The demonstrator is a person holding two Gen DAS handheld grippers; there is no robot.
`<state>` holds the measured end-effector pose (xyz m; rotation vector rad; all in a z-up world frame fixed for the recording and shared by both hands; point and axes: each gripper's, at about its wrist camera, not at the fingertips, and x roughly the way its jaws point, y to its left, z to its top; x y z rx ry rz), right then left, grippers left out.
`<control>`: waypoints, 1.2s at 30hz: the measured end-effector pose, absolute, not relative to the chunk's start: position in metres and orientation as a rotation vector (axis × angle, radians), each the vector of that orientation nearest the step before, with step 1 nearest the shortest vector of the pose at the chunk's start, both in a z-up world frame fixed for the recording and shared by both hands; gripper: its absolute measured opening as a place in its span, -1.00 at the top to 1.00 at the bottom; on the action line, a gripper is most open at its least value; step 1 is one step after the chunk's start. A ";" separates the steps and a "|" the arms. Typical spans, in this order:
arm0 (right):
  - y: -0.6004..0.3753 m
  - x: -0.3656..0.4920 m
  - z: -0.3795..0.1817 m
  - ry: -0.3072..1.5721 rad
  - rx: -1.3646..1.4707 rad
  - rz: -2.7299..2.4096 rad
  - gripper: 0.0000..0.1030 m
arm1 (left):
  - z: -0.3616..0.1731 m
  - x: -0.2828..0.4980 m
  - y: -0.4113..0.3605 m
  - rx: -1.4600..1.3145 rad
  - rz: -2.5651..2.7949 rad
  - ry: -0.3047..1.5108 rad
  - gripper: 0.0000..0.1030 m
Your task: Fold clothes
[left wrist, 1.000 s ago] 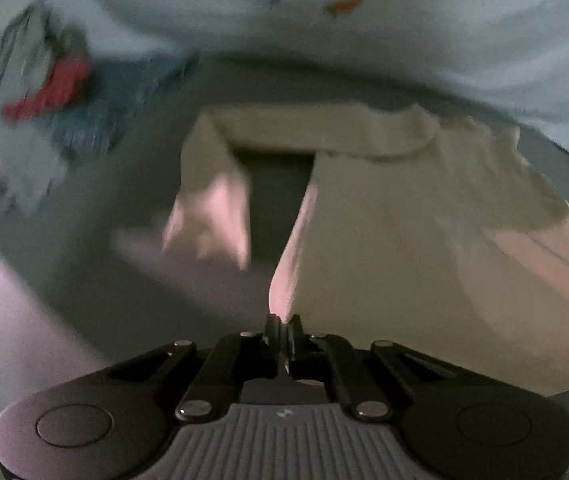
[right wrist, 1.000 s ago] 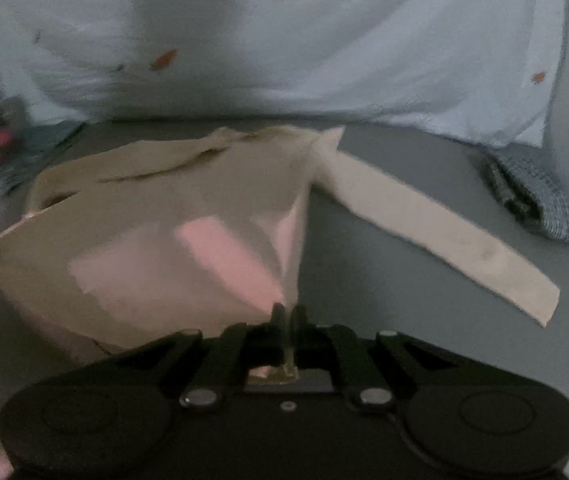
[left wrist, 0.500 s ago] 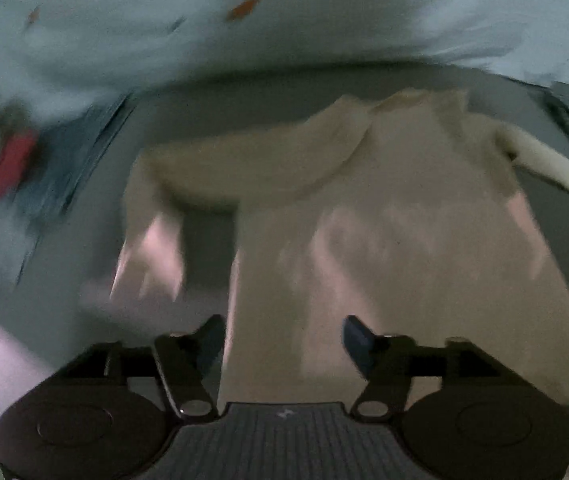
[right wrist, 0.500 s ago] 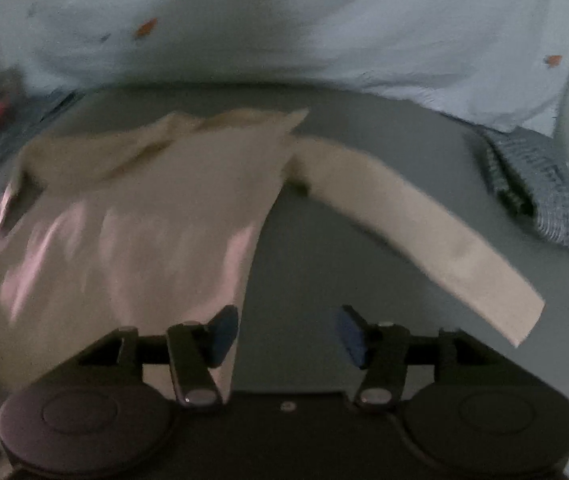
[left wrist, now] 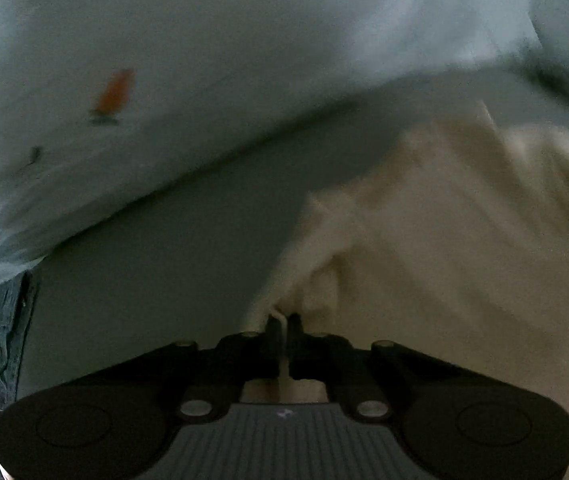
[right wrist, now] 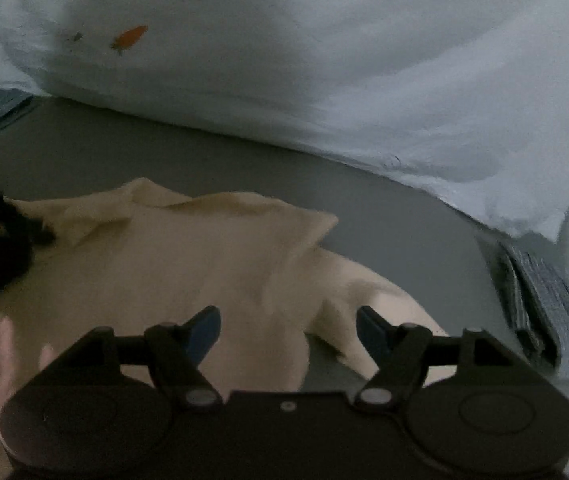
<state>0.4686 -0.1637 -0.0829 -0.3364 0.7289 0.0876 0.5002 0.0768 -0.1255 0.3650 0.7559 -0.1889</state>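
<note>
The left gripper (left wrist: 283,326) is pinched on an edge of the cream shirt (right wrist: 188,264). The right gripper (right wrist: 288,330) is opening above the shirt, gripping nothing. The shirt lies flat on the grey surface (right wrist: 188,152); at twelve o'clock, a pale blue sheet (right wrist: 324,60).

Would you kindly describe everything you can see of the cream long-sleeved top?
The cream long-sleeved top is soft, matte, knit-looking cloth, lying mostly spread on the grey surface with its collar end toward the pale blue bedding. One sleeve trails off to the right. The left gripper is shut on a bunched fold at its left edge. The right gripper hovers over the sleeve's shoulder, its jaws opening, pressing nothing.
</note>
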 end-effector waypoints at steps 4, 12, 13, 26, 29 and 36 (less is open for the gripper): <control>-0.160 0.485 -0.086 0.736 -0.360 0.050 -0.47 | -0.102 0.547 0.141 0.217 -0.129 0.715 0.92; -0.174 0.577 -0.118 0.742 -0.303 -0.003 -0.47 | -0.152 0.608 0.188 0.042 -0.093 0.839 0.91; -0.178 0.590 -0.119 0.745 -0.279 -0.006 -0.47 | -0.152 0.609 0.186 0.037 -0.090 0.841 0.91; -0.217 0.625 -0.109 0.662 -0.096 -0.150 -0.39 | -0.116 0.603 0.166 0.007 0.071 0.827 -0.23; -0.257 0.568 -0.097 0.615 -0.050 -0.267 -0.46 | -0.092 0.574 0.148 0.010 0.078 0.782 -0.46; -0.378 0.424 -0.147 0.749 -0.102 -0.616 -0.59 | -0.070 0.482 0.102 -0.094 0.181 0.804 -0.49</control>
